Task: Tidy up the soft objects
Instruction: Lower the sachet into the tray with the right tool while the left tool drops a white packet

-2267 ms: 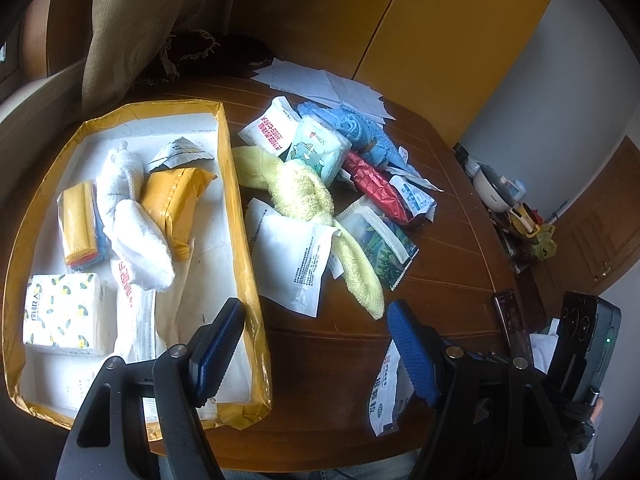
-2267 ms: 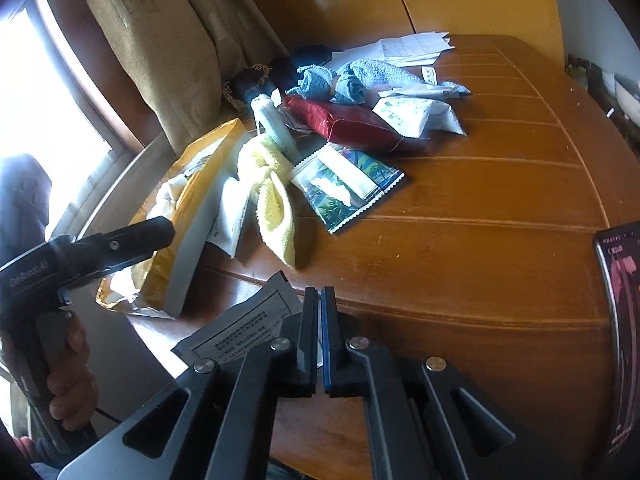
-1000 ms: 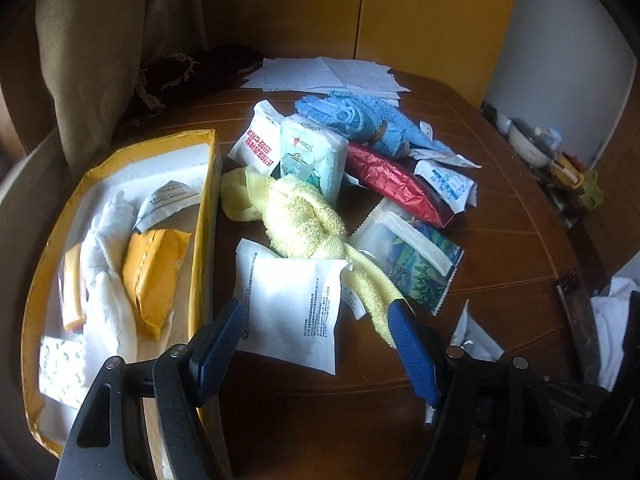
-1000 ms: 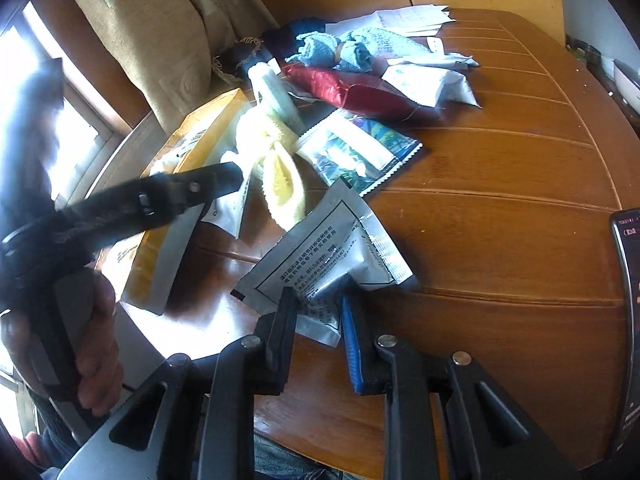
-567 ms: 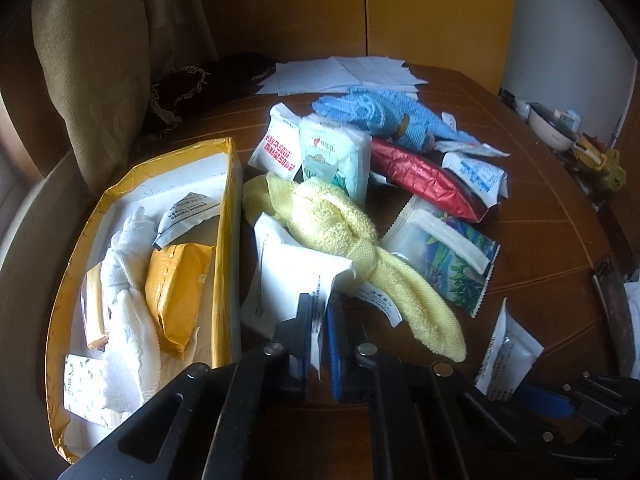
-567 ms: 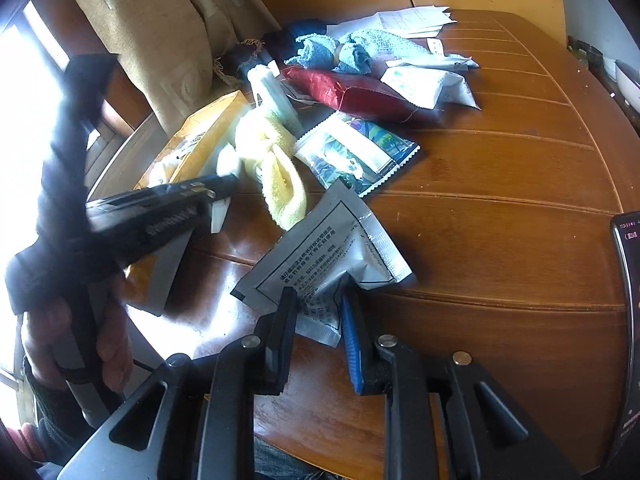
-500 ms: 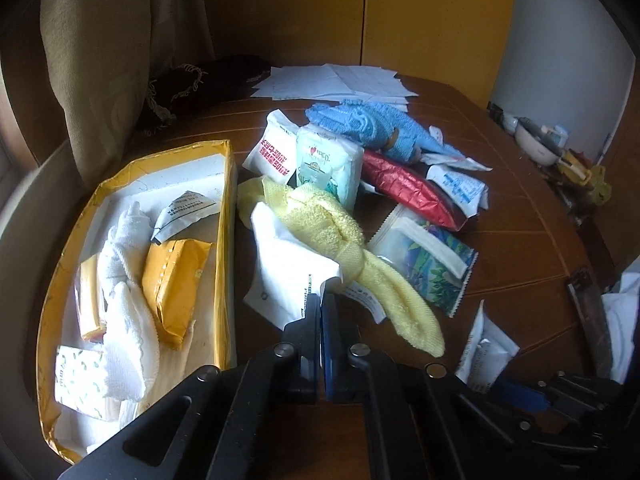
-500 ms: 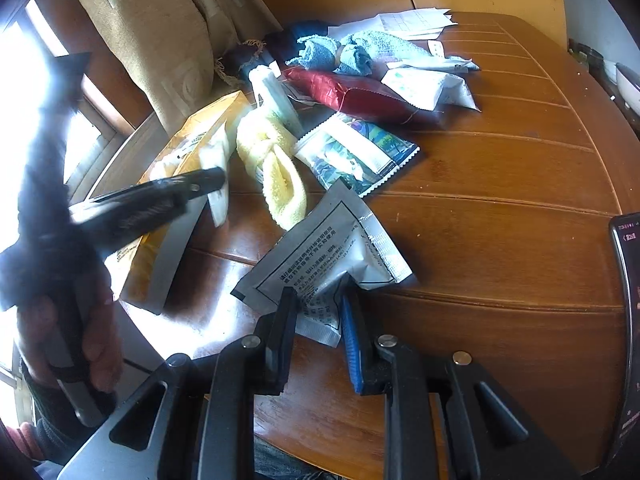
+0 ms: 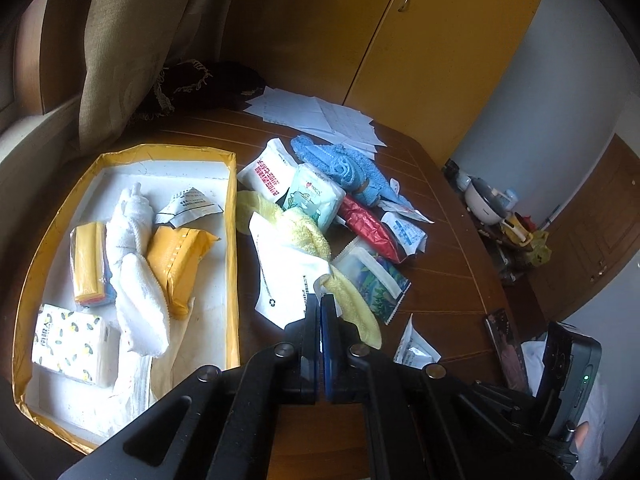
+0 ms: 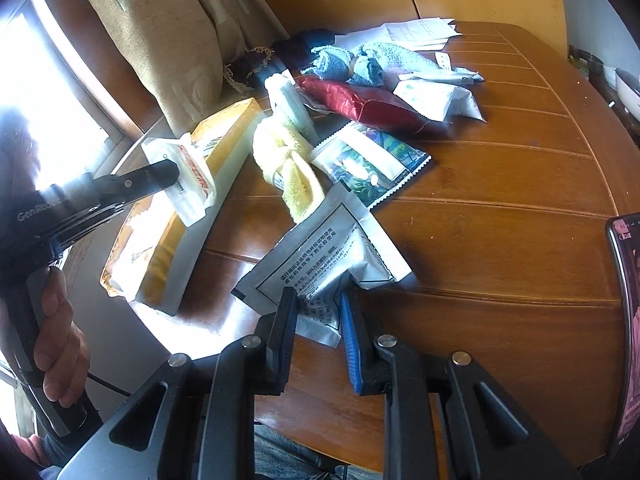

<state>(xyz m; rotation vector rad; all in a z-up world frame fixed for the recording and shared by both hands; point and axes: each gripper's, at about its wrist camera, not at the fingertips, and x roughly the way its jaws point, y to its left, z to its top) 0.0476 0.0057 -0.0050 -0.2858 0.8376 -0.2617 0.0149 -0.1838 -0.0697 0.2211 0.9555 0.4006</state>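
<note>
The white sachet (image 9: pixel 286 276) hangs from the left gripper (image 9: pixel 320 304), whose fingers (image 9: pixel 310 312) are clenched on its lower corner; in the right wrist view the same sachet (image 10: pixel 188 178) is lifted clear of the worktop (image 10: pixel 500 208), beside the near wall of the yellow-rimmed box (image 10: pixel 192 216). A hand (image 10: pixel 60 344) grips the left gripper's handle there.

A second packet, the silver sachet with black print (image 10: pixel 324 264), lies on the worktop with its near corner between the right gripper's (image 10: pixel 318 316) fingers (image 10: pixel 286 312); the fingers stand narrowly parted around it, and whether the pads press on it I cannot tell.

Inside the box (image 9: pixel 230 216) lie a rolled white towel (image 9: pixel 136 264), an orange packet (image 9: pixel 178 256), a yellow tissue pack (image 9: pixel 88 264), a patterned tissue pack (image 9: pixel 74 344) and a small folded sachet (image 9: pixel 188 204).

Right of the box on the worktop sit the knotted yellow towel (image 9: pixel 312 240), a pale green pack (image 9: pixel 314 196), a white pack with red print (image 9: pixel 270 170), a rolled blue towel (image 9: pixel 340 164), a red foil pouch (image 9: pixel 370 228), a green printed pouch (image 9: pixel 374 276) and a small white and blue packet (image 9: pixel 406 232). Loose papers (image 9: pixel 316 114) lie at the far edge, near a curtain (image 9: pixel 136 40).
</note>
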